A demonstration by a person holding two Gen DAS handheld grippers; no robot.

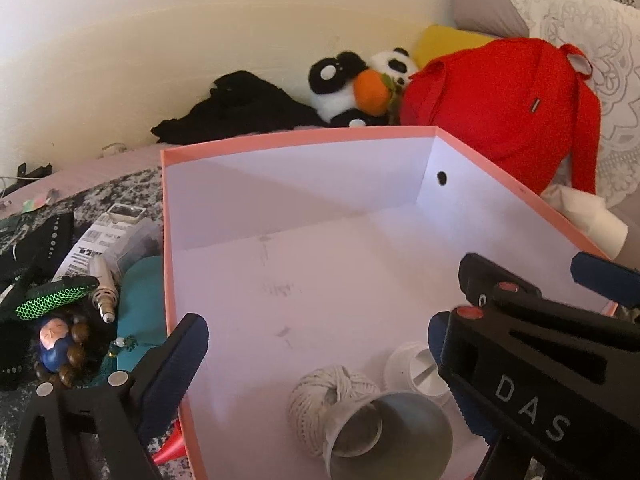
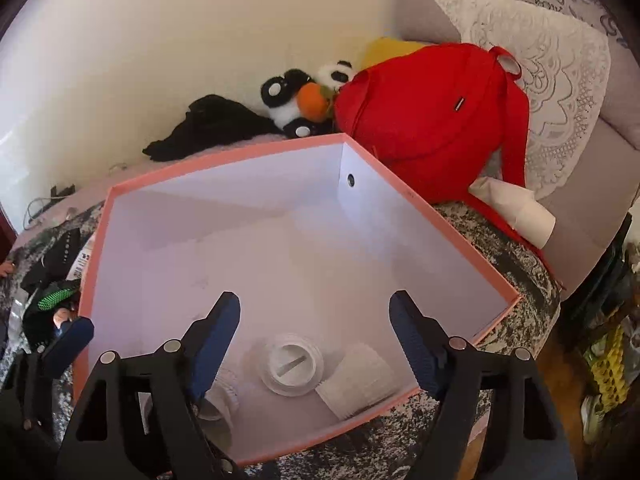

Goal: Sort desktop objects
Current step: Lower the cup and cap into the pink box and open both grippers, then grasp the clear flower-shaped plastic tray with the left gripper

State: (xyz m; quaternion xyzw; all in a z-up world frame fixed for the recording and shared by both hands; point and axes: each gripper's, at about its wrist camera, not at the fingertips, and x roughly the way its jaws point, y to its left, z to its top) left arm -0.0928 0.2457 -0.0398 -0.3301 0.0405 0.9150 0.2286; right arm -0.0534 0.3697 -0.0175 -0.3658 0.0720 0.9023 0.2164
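A white box with a pink rim [image 1: 280, 140] [image 2: 224, 160] stands on the mottled cloth. In its near corner lie a ball of white twine [image 1: 324, 396], a pale cup [image 1: 384, 432] on its side and a round white cap [image 1: 416, 372] [image 2: 290, 364]. A ribbed white piece [image 2: 360, 380] rests beside the cap. My left gripper [image 1: 316, 340] hangs open over the box's near left part, nothing between its pads. My right gripper [image 2: 314, 312] is open above the cap, also holding nothing. Its black frame [image 1: 540, 380] covers the lower right of the left wrist view.
A red backpack [image 1: 500, 108], a panda plush [image 1: 360, 84] and black cloth [image 1: 240, 108] lie behind the box against the wall. Left of the box sit a small doll [image 1: 56, 344], a green mesh item [image 1: 52, 300], a teal object [image 1: 140, 300] and a red cone [image 1: 172, 450].
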